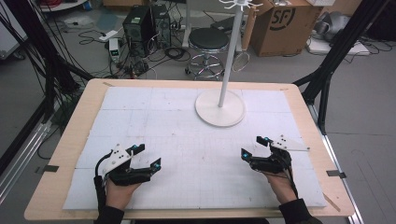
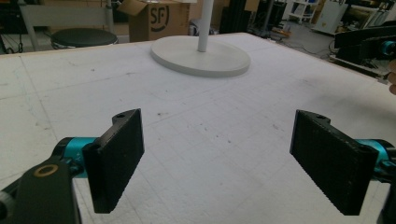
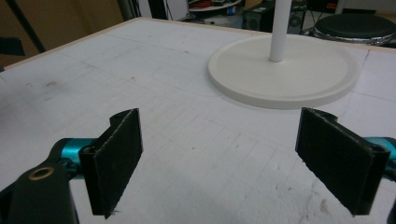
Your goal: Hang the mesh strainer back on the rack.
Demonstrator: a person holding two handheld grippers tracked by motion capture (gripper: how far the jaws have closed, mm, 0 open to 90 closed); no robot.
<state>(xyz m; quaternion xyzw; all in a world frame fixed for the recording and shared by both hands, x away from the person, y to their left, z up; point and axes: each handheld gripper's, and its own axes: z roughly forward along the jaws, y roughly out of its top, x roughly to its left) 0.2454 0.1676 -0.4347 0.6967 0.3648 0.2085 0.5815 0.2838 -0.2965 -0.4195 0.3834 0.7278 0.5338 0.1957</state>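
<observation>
From the high view, the left gripper (image 1: pixel 146 155) and right gripper (image 1: pixel 254 146) rest released and empty, the white stand (image 1: pixel 220 107) ahead between them. In the left gripper view, its smooth round base (image 2: pixel 201 57) lies well beyond ribbed black pads (image 2: pixel 116 158). In the right gripper view, the slim pole (image 3: pixel 279 29) could probably tip if nudged.

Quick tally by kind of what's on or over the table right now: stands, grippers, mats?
White stand with round base and pole: 1
Handheld grippers, left gripper and right gripper, both with jaws open and nothing between them: 2
White gridded mat covering the table: 1
Total: 4
</observation>
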